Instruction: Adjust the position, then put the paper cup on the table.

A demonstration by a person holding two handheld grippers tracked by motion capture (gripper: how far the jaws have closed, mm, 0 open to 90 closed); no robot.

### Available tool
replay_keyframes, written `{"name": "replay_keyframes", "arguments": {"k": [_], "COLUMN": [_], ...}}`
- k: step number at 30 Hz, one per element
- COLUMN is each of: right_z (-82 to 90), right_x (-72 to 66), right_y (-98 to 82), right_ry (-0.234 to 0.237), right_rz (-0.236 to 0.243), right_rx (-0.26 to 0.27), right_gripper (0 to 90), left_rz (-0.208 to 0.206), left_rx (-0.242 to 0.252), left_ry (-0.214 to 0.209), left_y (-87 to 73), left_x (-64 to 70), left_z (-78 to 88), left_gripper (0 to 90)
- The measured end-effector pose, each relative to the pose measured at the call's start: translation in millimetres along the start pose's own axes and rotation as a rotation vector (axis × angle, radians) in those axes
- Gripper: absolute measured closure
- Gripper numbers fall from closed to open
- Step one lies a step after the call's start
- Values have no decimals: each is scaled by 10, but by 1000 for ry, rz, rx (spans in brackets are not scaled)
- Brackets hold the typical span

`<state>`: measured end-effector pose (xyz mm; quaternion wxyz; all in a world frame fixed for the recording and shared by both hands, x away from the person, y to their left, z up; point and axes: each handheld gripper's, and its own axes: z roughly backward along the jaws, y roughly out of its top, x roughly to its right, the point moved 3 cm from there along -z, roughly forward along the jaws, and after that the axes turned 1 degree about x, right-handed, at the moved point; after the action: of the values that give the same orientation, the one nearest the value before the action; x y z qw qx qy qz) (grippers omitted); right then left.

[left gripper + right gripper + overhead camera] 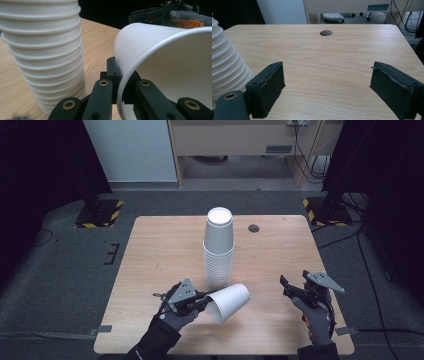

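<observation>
Cup (231, 301) gripped by its rim in left gripper (204, 302), one jaw inside the mouth and one outside, clamped on the wall, as confirmed in left gripper view (160, 62). Held tilted on its side, just in front of and apart from the stack of cups (219, 251), base pointing toward the right side of the table. Stack standing mouth-down near table centre, slightly leaning, many rims visible (47, 57). Right gripper (294, 286) idle near the right front edge, jaws spread wide with nothing between them, bare wood showing between the pads (268, 90). Judged progress: one cup in hand and separate from the stack; whether being added or taken off cannot be told. Placement of this cup remaining, by appearance. Table (160, 245): light wood top, clean, small round grommet hole (254, 228) toward the far right. Floor grey carpet, yellow-and-black striped stand bases (99, 213) at both far corners, cables (367, 270) trailing on the right, pale cabinet (235, 140) beyond, dark curtains at either side.
</observation>
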<state>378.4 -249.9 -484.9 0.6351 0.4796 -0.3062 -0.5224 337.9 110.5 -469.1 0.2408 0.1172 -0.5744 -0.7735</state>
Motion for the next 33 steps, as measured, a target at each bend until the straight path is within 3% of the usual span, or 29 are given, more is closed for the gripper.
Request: {"name": "replay_keyframes", "arguments": {"k": [13, 18, 26, 33], "right_z": [-12, -29, -20, -24], "right_x": [23, 22, 34, 41], "right_y": [-34, -56, -58, -68], "right_ry": [-22, -25, -29, -33], "right_rz": [11, 20, 14, 15], "right_rx": [-17, -31, -29, -33], "right_gripper": [118, 116, 116, 115], "left_rz": [40, 47, 63, 77], "left_rx": [-4, -7, -5, -14], "left_ry": [57, 69, 97, 160], "left_y": [-145, -165, -231, -324], "left_x": [-184, -210, -240, -303], "left_z": [372, 427, 648, 865], "left_gripper": [863, 863, 863, 863]}}
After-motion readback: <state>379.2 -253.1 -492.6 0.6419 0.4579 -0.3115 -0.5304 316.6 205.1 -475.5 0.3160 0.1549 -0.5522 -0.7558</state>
